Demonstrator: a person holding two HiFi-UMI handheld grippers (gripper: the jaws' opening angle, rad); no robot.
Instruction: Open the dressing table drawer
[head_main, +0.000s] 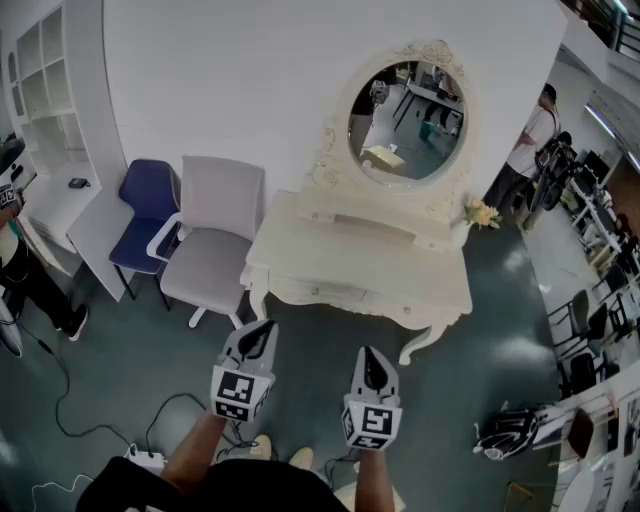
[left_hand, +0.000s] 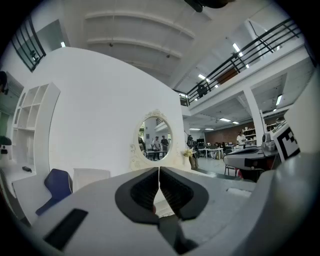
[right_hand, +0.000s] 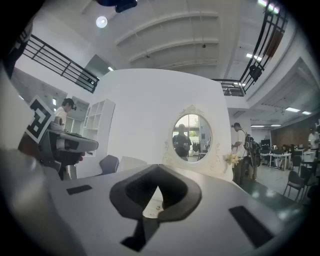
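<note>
White partition wall (head_main: 200, 80) is filling the far side. Cream carved wooden desk (head_main: 360, 250) is standing against it, centre-right, with its oval ornate-framed mirror (head_main: 405, 122) rising at the far edge. White office chair (head_main: 210, 250) is sitting just left of the desk, dark blue chair (head_main: 148, 200) further left.

Shallow cream drawer (head_main: 335, 292) is sitting in the middle of the desk's near face. It's looking flush with the apron, so I'm reading it as fully closed. Its pull is too small to make out.

Left gripper (head_main: 263, 330) and right gripper (head_main: 372, 356) are hovering side by side on the near side. Both are pointing at the desk, apart from it and touching nothing. Fingers on each are pressed together, nothing between them.

Small yellow flower bunch (head_main: 482, 213) is lying at the desk's far right end.

Progress: I'm judging this as approach only. Left to do: reaching the drawer front, gripping it, drawing it toward the near side.
</note>
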